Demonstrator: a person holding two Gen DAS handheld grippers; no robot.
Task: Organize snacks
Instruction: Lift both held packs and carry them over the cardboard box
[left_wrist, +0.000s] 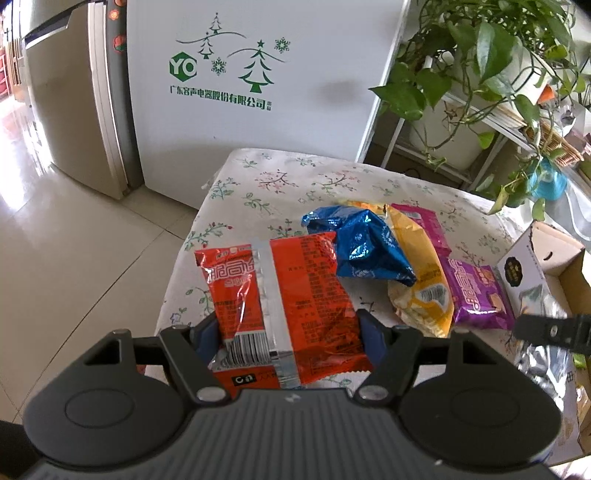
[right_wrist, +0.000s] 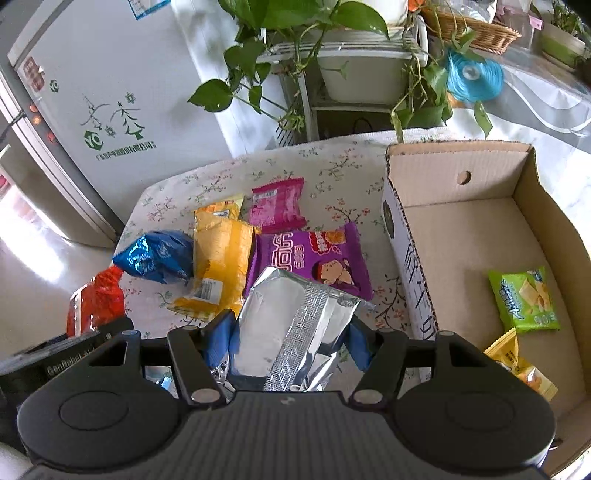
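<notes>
Two packets are held above the bench (right_wrist: 332, 162): a glossy red packet (left_wrist: 291, 306) clamped in the left gripper (left_wrist: 291, 332) jaws, a plain silver packet (right_wrist: 291, 325) clamped in the right gripper (right_wrist: 290, 341) jaws. Five packets lie on the floral cloth, two in the cardboard box (right_wrist: 461, 236).
</notes>
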